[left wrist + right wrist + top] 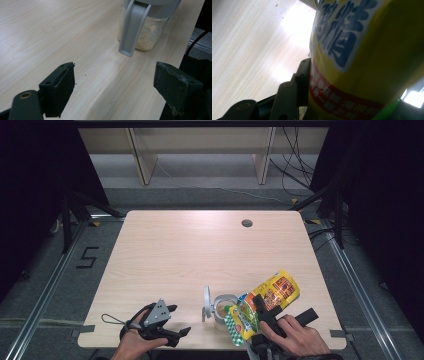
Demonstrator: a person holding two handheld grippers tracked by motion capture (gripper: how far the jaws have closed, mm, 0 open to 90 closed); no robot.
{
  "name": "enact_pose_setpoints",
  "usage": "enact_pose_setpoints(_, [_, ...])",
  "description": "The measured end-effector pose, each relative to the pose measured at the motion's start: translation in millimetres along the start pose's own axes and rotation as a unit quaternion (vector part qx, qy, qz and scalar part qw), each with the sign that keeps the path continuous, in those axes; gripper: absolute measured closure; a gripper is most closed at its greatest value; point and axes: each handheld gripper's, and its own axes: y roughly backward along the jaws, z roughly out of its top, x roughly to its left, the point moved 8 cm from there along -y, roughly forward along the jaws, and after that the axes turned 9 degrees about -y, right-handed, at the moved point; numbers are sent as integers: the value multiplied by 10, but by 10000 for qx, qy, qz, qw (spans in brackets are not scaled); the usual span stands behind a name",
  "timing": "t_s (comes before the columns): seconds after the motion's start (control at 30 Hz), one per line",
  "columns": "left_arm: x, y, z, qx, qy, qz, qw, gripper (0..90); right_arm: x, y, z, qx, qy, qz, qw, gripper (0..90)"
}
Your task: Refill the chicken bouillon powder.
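A clear glass jar (223,312) with a grey flip lid (206,302) swung open stands near the table's front edge; in the left gripper view the jar (145,30) holds pale yellow grains. My right gripper (264,312) is shut on a yellow food pouch (265,302), tilted with its lower end over the jar's mouth. Up close, the pouch (362,62) shows blue lettering and a red band, pressed against one black jaw. My left gripper (175,322) lies on the table left of the jar, jaws open and empty (112,87).
The light wood table (200,250) has a round cable hole (247,223) at the far right. Its front edge runs just below both hands. Shelving and cables stand beyond the far edge.
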Motion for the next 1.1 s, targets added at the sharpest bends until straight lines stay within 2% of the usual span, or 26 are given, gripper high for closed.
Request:
enact_pose_setpoints(0.03, [-21, -8, 18, -101, 106, -27, 9999, 168, 0, 1, 0, 0, 2, 6, 10000, 596])
enact_pose_setpoints(0.1, [2, 0, 2, -3, 2, 8, 10000, 168, 1, 0, 2, -10, -2, 1, 10000, 597])
enact_pose_setpoints(0.17, [-23, -6, 19, -103, 102, -38, 9999, 168, 15, -6, 2, -6, -30, 83, 10000, 597])
enact_pose_setpoints(0.23, [-7, -3, 9, -48, 47, -8, 10000, 168, 6, -5, -1, -19, -9, 4, 10000, 597])
enact_pose_setpoints(0.27, [2, 0, 1, 0, -1, 5, 10000, 168, 18, -10, 0, -20, -25, 113, 9999, 597])
enact_pose_setpoints(0.3, [1, 0, 0, -2, 2, 2, 10000, 168, 9, -9, -2, -11, -16, 12, 10000, 598])
enact_pose_setpoints(0.33, [-3, -2, 3, -18, 15, -2, 10000, 168, 9, -7, -2, -10, -19, 15, 10000, 598])
enact_pose_setpoints(0.37, [-22, -7, 19, -104, 105, -34, 9999, 168, 17, -8, 0, -21, -12, 116, 9999, 598])
enact_pose_setpoints(0.4, [-12, -3, 14, -72, 69, -15, 9999, 168, 11, -5, -2, -15, -8, 57, 10000, 598])
enact_pose_setpoints(0.43, [-13, -3, 14, -74, 72, -17, 9999, 168, 17, -9, -1, -26, -10, 111, 9999, 598])
enact_pose_setpoints(0.47, [-20, -5, 17, -92, 93, -32, 9999, 168, 8, -4, -3, -15, -5, 12, 10000, 598])
enact_pose_setpoints(0.53, [-16, -4, 15, -80, 79, -24, 9999, 168, 18, -5, 0, -22, -24, 86, 10000, 599])
enact_pose_setpoints(0.57, [-8, -3, 11, -56, 54, -8, 10000, 168, 6, -4, 0, -19, 10, -3, 10000, 600])
enact_pose_setpoints(0.63, [-23, -6, 19, -105, 105, -36, 9999, 168, 8, -4, 0, -25, 3, 5, 10000, 602])
enact_pose_setpoints(0.7, [-15, -4, 16, -84, 81, -20, 9999, 168, 20, -5, 2, -33, -19, 110, 9999, 603])
enact_pose_setpoints(0.73, [-13, -3, 15, -77, 73, -16, 9999, 168, 8, -4, 2, -28, -1, -2, 10000, 603])
enact_pose_setpoints(0.83, [-20, -8, 21, -120, 101, -16, 9999, 168, 24, 0, 4, -27, -55, 123, 9999, 604])
enact_pose_setpoints(1.0, [-20, -8, 22, -126, 102, -15, 9999, 168, 16, -3, 1, -31, -28, 102, 9999, 605])
enact_pose_setpoints(1.03, [-12, -6, 17, -99, 74, 0, 9999, 168, 38, 6, -4, 26, -168, 122, 9998, 605])
enact_pose_setpoints(1.07, [-21, -8, 23, -129, 108, -14, 9999, 168, 15, -4, -1, -28, -10, 96, 9999, 605])
enact_pose_setpoints(1.1, [-21, -7, 23, -127, 103, -14, 9999, 168, 40, 8, -6, 39, -182, 124, 9997, 606])
